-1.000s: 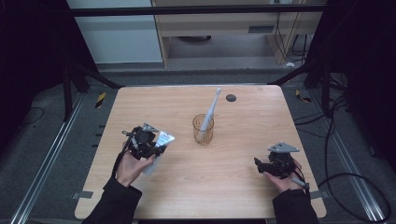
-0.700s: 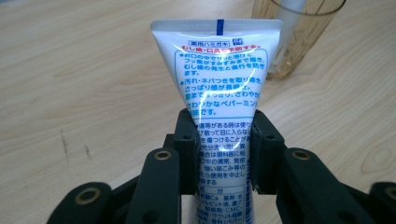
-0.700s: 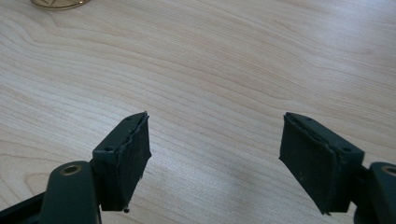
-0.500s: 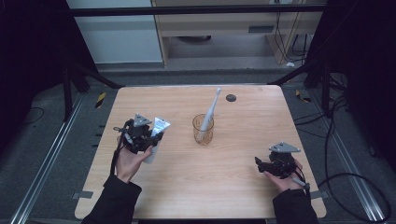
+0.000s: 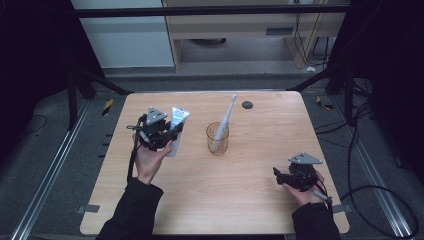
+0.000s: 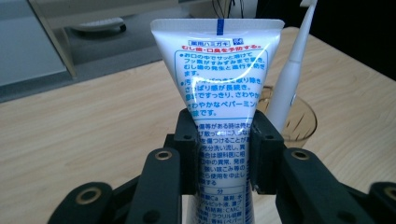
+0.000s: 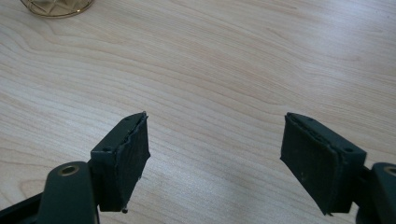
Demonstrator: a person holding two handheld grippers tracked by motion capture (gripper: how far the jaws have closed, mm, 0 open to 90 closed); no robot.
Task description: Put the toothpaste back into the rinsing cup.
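The white toothpaste tube (image 6: pixel 219 84), printed with blue and red Japanese text, is pinched between the left gripper (image 6: pixel 220 154) jaws, lifted just left of the amber cup (image 5: pixel 218 138) holding a toothbrush (image 5: pixel 223 122). The right gripper (image 7: pixel 215 158) gapes wide, empty, well right of the cup.

Wooden table (image 5: pixel 210 200), glass cup (image 5: pixel 218 139), dark disc (image 5: pixel 247 105)

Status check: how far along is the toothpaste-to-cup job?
Done: the toothbrush already stands in the glass cup, and the left claw is clamped on the toothpaste tube, held off the table beside the cup. In hand: carrying the tube. Left, probably: bring it over the cup and drop it in next to the brush. The right claw is open with nothing between its jaws, low over the table's near right.
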